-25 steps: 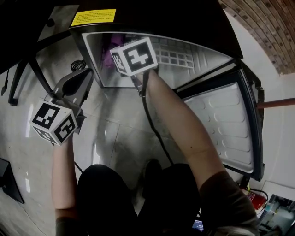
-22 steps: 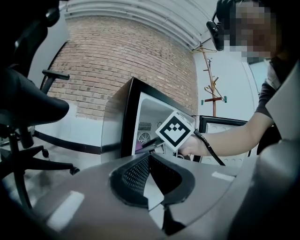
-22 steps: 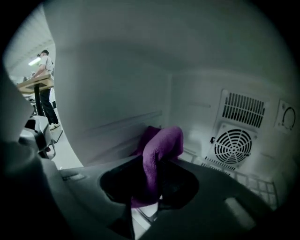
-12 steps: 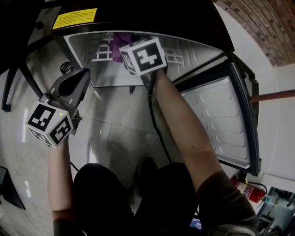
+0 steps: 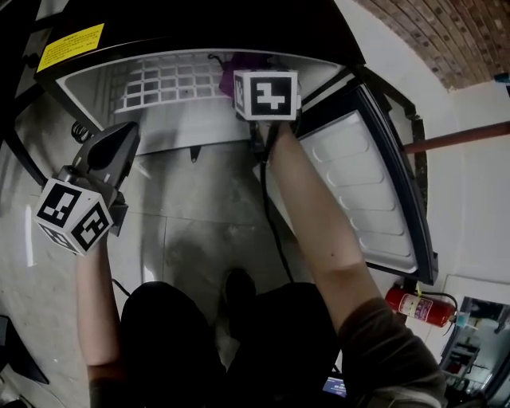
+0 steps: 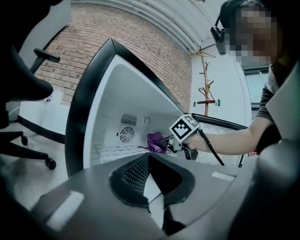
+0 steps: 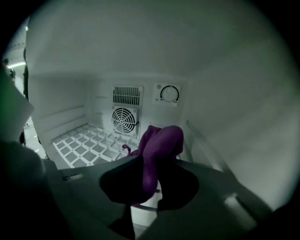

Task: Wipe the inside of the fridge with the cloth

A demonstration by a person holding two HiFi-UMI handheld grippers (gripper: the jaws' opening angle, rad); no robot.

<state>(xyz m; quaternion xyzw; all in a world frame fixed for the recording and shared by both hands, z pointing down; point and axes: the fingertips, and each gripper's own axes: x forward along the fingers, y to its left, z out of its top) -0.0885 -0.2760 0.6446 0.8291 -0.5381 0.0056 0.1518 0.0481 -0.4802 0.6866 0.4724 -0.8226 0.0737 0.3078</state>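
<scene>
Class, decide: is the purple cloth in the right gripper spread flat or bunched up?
Bunched up: the cloth bulges as a rumpled wad from the right gripper, whose jaws clamp it.

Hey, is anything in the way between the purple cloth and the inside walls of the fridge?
Nothing visible does. The right gripper holds the purple cloth inside the open fridge, with clear space to the fan grille and side wall; the wire shelf lies lower left.
</scene>
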